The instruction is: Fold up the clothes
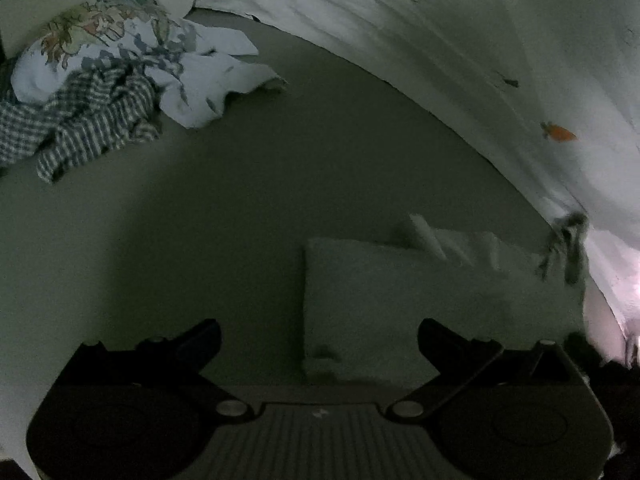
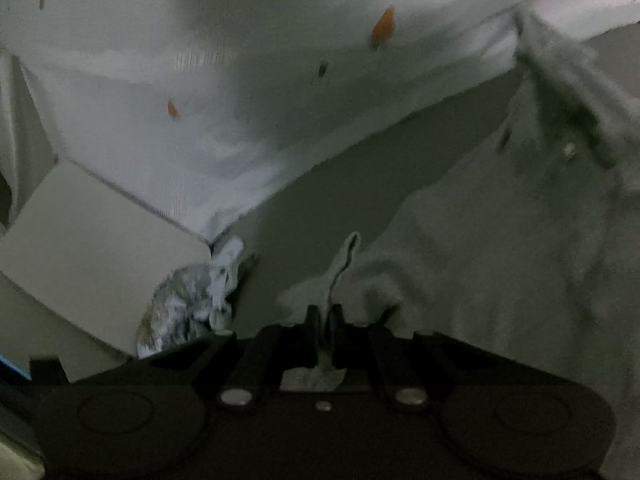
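Our right gripper (image 2: 325,316) has its jaws clenched on a thin edge of the pale grey-green soft cloth garment (image 2: 500,260), which drapes away to the right of that view and reaches down to the dull grey flat surface (image 2: 320,200). Our left gripper (image 1: 319,344) stands with its jaws spread wide and nothing between them, above what looks like the same garment lying in a flat rectangle. We judge the grip to be the weak point: only a narrow fold sits between the pads, so a quick lift could pull it free and spoil the fold. With one corner held alone, the cloth may also sag or twist. The heap of unfolded checked and flower-printed clothes (image 1: 100,88) lies well apart, so we see little risk of snagging it.
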`<state>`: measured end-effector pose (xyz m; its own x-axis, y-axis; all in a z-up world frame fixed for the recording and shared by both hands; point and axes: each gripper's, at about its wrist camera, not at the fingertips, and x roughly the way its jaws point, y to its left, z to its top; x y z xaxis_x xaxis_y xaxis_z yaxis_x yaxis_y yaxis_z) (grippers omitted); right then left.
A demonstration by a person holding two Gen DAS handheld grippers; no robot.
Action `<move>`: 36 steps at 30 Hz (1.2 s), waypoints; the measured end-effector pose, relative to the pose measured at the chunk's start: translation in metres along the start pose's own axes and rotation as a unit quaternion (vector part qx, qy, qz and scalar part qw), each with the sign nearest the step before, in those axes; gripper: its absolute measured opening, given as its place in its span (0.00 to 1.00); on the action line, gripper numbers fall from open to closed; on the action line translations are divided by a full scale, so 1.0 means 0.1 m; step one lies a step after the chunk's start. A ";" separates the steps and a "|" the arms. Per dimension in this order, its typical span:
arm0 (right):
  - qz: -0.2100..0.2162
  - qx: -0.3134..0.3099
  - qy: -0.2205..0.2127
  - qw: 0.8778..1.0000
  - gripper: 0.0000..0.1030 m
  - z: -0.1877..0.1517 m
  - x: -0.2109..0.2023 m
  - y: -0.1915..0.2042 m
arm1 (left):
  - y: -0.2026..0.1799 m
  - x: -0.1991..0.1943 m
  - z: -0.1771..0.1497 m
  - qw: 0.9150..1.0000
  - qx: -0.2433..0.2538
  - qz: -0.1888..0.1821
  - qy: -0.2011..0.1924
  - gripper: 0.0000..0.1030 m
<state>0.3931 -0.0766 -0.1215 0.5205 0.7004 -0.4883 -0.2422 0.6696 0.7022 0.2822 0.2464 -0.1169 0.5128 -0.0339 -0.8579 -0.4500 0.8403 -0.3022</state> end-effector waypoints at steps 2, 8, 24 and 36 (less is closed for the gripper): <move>-0.003 0.011 -0.027 1.000 0.05 0.11 -0.22 -0.13 | -0.13 -0.02 -0.10 1.000 0.007 0.001 0.000 1.00; -0.051 0.021 -0.115 0.992 0.05 0.48 -1.04 -0.68 | -0.52 0.04 -0.36 1.000 0.024 -0.001 0.005 1.00; -0.170 0.152 -0.231 0.946 0.05 0.78 -2.39 -2.59 | -1.33 0.85 -0.55 0.992 0.099 0.065 0.038 1.00; -0.165 0.234 -0.262 0.922 0.04 0.65 -2.50 -3.03 | -1.62 1.19 -0.33 0.965 0.193 0.173 -0.027 1.00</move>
<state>0.3898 -0.4705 -0.1790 0.8564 0.1803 -0.4838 0.3154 0.5590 0.7668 0.3924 0.0885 -0.1835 0.4228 0.3050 -0.8534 -0.3007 0.9355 0.1854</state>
